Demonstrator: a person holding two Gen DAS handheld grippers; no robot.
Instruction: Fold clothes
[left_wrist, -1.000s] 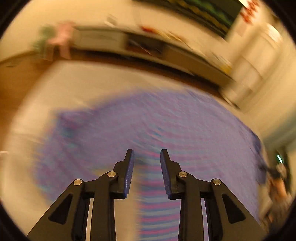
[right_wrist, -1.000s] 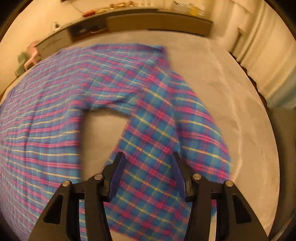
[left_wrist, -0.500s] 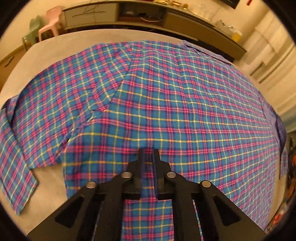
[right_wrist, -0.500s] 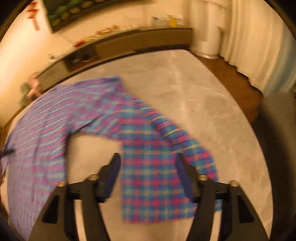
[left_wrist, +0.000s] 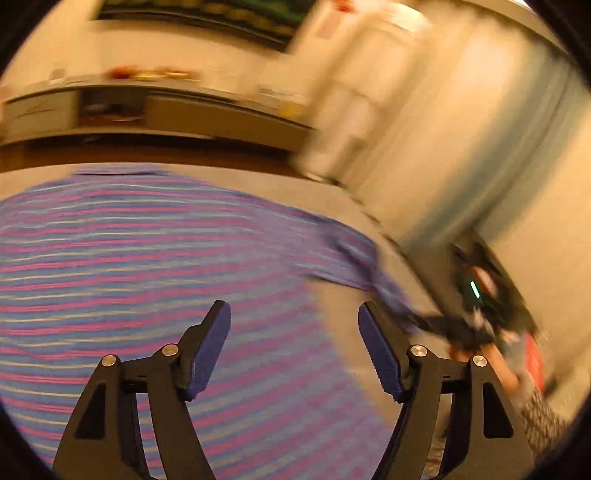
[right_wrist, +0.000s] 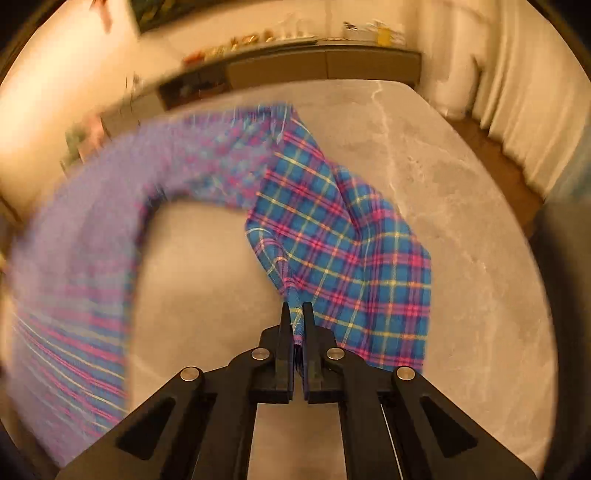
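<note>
**Right gripper pinches the sleeve, left gripper hangs open over the shirt**

The plaid shirt (right_wrist: 332, 236) lies across the grey marbled table (right_wrist: 461, 206), its blue, pink and yellow checks sharp on the right side and smeared by blur on the left. The right gripper (right_wrist: 296, 314) has its two fingers pressed together on a bunched edge of the sleeve (right_wrist: 354, 266), the cloth gathered into a narrow ridge that rises from the fingertips and fans out toward the far side. The sleeve bends away from the shirt's body, with a bare patch of table showing between them.

From the left wrist view, the left gripper (left_wrist: 295, 321) holds its blue-padded fingers (left_wrist: 207, 350) spread wide apart with nothing between them. It hovers above the shirt (left_wrist: 147, 258), which fills the near left of that view as blurred stripes. At the right, the other gripper appears as a dark, blurred shape with a small green light (left_wrist: 474, 289).

A long low cabinet (right_wrist: 325, 66) runs along the far wall, and pale curtains (right_wrist: 524, 110) hang at the right.
</note>
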